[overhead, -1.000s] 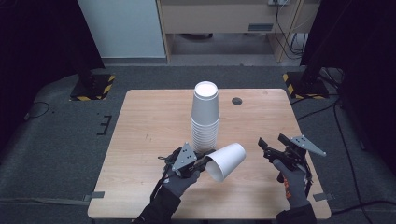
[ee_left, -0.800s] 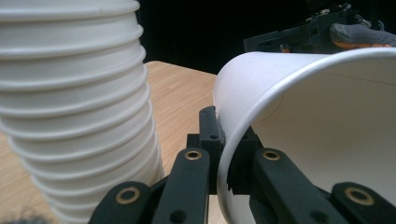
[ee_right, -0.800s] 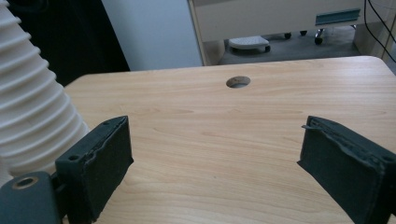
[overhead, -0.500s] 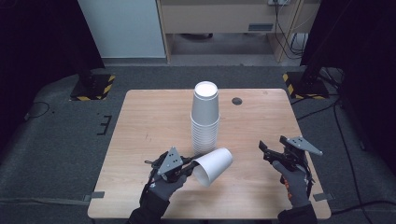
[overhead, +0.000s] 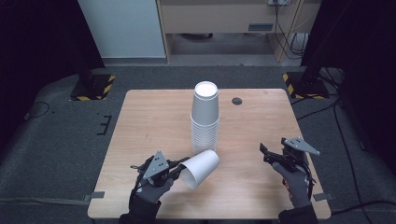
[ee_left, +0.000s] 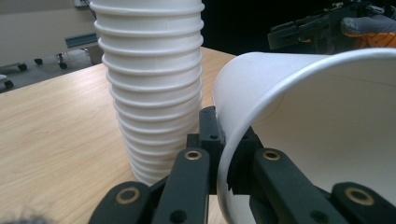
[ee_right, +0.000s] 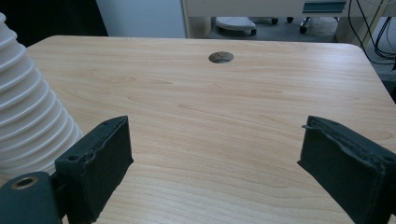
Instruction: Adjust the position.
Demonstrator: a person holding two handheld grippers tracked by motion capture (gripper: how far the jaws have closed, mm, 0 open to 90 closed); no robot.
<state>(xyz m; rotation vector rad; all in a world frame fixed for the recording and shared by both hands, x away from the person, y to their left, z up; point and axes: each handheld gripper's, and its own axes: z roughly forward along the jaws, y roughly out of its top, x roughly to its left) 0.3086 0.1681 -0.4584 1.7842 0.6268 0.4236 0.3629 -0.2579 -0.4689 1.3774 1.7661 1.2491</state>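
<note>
L gripper (overhead: 181, 169) was clamped on a paper cup's (overhead: 201, 168) rim near the cup stack (overhead: 204, 122); cup should be kept clear of stack, R gripper (overhead: 273, 157) was held open, empty.

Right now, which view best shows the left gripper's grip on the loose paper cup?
The left gripper view: its jaws pinch the paper cup at the rim wall, one pad inside, one outside. The high view shows the left gripper holding the tilted cup beside the cup stack, grip detail too small. The right gripper view gives only the stack's edge.
</note>
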